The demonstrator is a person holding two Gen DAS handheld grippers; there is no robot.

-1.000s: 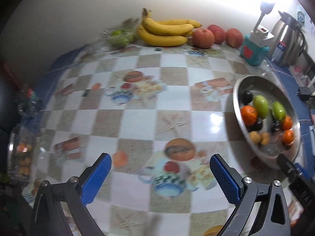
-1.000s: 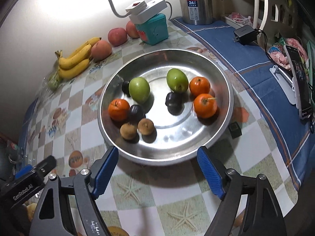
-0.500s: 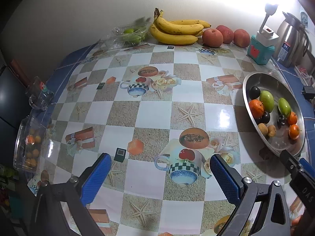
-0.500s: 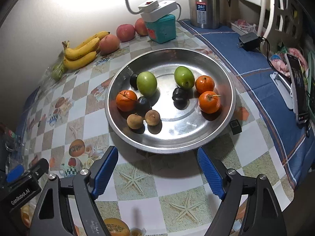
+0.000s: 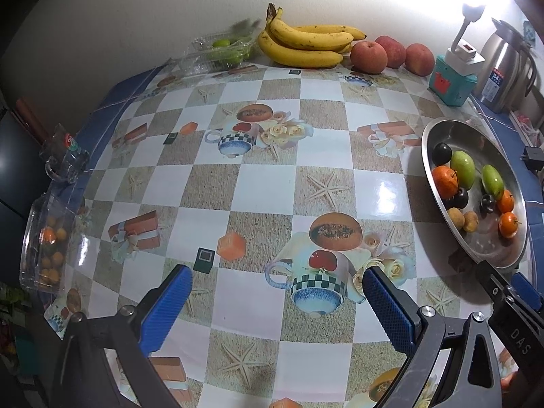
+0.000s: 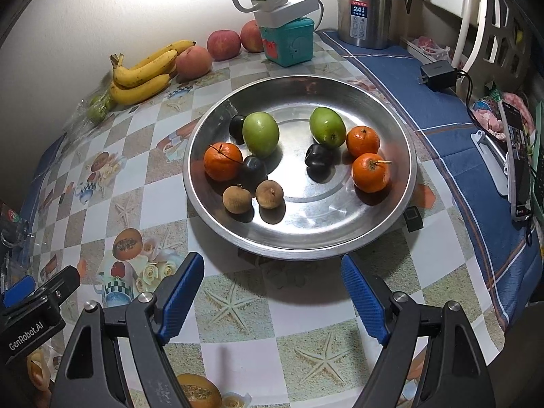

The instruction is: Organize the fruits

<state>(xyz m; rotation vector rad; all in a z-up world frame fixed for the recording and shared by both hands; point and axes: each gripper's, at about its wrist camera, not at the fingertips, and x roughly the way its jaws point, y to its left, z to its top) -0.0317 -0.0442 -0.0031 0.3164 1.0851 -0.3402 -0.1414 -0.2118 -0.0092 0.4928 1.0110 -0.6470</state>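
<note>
Fruits (image 6: 261,134) lie just beyond right tool (image 6: 273,292).

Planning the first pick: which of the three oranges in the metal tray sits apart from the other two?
The orange on the tray's left side, beside a green fruit; the other two oranges sit together on the right.

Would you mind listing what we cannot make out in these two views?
- Clear box, left wrist view: the frame edge and glare off the plastic blur the small orange fruit inside; their count is unclear.
- Green fruit, left wrist view: the clear pack hides how many there are.
- Third dark fruit, right wrist view: partly behind a green fruit.
- Kettle label, right wrist view: text too small.
</note>
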